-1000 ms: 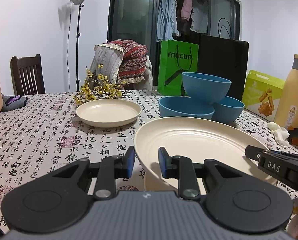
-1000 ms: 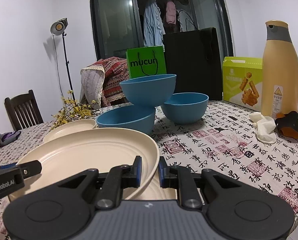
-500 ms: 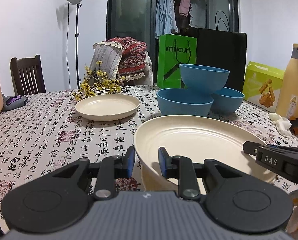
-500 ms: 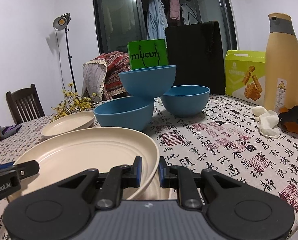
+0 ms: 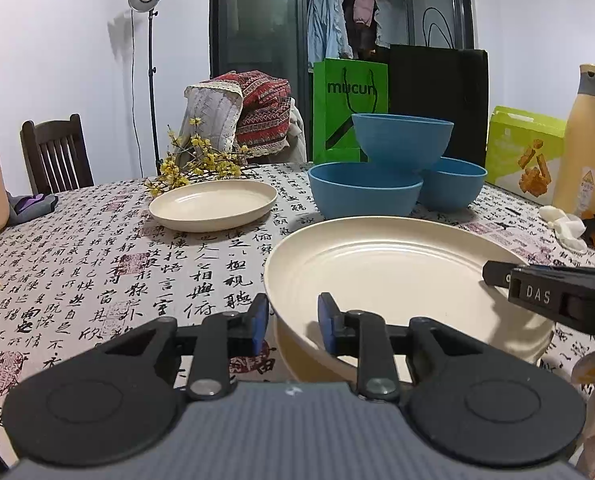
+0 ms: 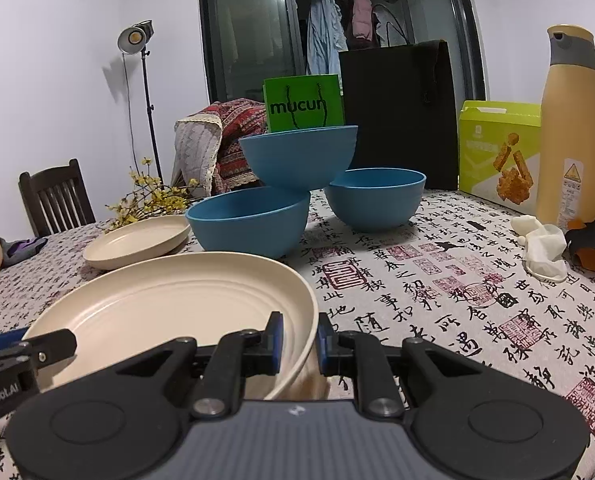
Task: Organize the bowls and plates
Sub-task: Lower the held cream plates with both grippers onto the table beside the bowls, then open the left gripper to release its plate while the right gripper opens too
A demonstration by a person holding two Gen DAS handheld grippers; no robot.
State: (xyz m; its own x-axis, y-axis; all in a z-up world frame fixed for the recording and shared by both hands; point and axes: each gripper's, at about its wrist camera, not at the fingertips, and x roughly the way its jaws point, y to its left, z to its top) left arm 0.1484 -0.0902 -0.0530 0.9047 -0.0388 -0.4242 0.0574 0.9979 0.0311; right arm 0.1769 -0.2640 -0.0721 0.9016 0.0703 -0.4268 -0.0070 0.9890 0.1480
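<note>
**Large cream plate gripped at two rims**

Large round cream plate (image 5: 393,276) with concentric ridges, matte, held tilted above a second cream plate (image 5: 297,360) on the calligraphy-print tablecloth (image 5: 97,272). Left gripper (image 5: 289,322) narrowly parted, blue pads astride the near-left rim; firm contact cannot be told. Right gripper (image 6: 297,338) closed on the right rim. Beyond: smaller cream plate (image 5: 213,204); three blue bowls (image 5: 365,196), one perched atop two.
</note>
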